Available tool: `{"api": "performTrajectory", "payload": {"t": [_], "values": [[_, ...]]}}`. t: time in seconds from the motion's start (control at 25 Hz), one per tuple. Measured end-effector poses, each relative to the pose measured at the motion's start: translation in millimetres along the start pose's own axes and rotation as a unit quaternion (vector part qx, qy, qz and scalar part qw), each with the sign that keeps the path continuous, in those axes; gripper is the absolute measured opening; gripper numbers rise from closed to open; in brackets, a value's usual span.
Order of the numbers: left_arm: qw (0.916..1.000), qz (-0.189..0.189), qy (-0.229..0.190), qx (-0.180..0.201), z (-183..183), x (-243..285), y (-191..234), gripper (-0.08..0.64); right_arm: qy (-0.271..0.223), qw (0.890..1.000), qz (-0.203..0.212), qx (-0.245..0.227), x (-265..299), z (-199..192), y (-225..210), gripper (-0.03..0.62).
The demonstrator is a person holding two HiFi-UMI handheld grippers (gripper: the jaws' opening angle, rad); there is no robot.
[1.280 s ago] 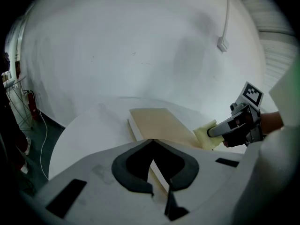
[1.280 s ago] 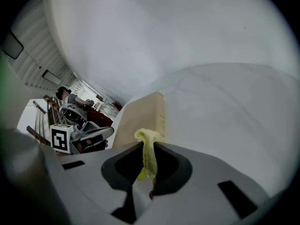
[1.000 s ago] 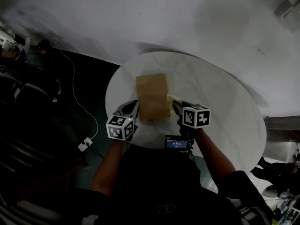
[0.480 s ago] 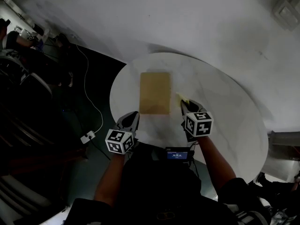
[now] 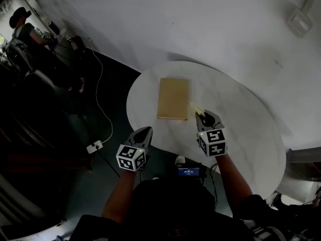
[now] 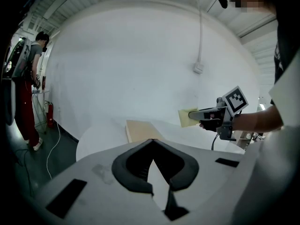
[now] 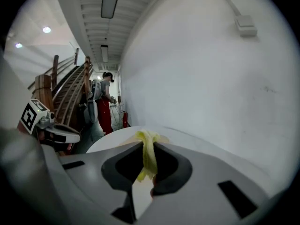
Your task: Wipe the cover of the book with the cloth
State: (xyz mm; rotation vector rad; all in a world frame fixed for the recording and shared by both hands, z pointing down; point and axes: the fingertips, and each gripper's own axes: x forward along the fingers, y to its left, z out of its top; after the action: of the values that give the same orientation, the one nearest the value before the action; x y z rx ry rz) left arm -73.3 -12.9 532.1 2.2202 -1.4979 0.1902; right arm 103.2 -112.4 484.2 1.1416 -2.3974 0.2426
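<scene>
Off to my far left, beyond the table, a person (image 5: 22, 21) stands by the wall on the dark floor, and a white cable (image 5: 103, 104) runs across that floor to a small white box (image 5: 94, 147). Next comes my left gripper (image 5: 142, 133), which hovers at the near-left rim of the round white table (image 5: 241, 134), apart from everything on it. Its own view shows the two jaws meeting at their tips with nothing between them, so that one is closed and empty. Ahead of it and a little to the right, the book (image 5: 173, 98) lies flat on the tabletop, a plain tan cover facing up, nearer the left side of the table than the right. From the left gripper view I see the same book (image 6: 140, 130) lying low on the white surface. Just right of the book's near right corner is the yellow cloth (image 5: 195, 108), pinched in my right gripper (image 5: 206, 118). The right gripper view shows the jaws clamped on a bunched fold of it, the fabric spilling up past the tips. Seen from the left gripper view, the cloth is held in the air above the tabletop, beside the book and clear of the cover. Far right and high on the white wall sits a small boxy fixture (image 5: 300, 21).
</scene>
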Motion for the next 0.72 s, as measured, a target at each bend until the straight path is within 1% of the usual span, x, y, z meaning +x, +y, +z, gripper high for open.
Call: {"api": "performTrajectory", "payload": {"t": [0.12,0.28,0.52,0.64,0.72], "values": [[0.9997,-0.011,-0.016,0.013,6.0,-20.4,-3.3,0.002,-0.006,1.000,-0.006,-0.015,-13.5,1.6,22.4,0.087],[0.9988,-0.020,-0.036,0.026,9.5,-57.1,-2.1,0.003,-0.009,1.000,-0.020,-0.006,-30.8,-2.4,56.6,0.087],[0.9975,-0.045,-0.035,0.041,-1.1,-98.7,-7.9,0.003,-0.004,0.999,-0.030,0.010,-66.3,-19.8,100.9,0.087],[0.9973,-0.048,-0.034,0.045,-13.8,-115.0,-10.2,0.003,-0.009,0.999,-0.040,0.014,-85.3,-29.5,117.1,0.087],[0.9974,-0.049,-0.024,0.046,-24.0,-121.4,-12.0,0.003,-0.012,0.999,-0.045,0.015,-95.0,-34.0,124.2,0.087]]}}
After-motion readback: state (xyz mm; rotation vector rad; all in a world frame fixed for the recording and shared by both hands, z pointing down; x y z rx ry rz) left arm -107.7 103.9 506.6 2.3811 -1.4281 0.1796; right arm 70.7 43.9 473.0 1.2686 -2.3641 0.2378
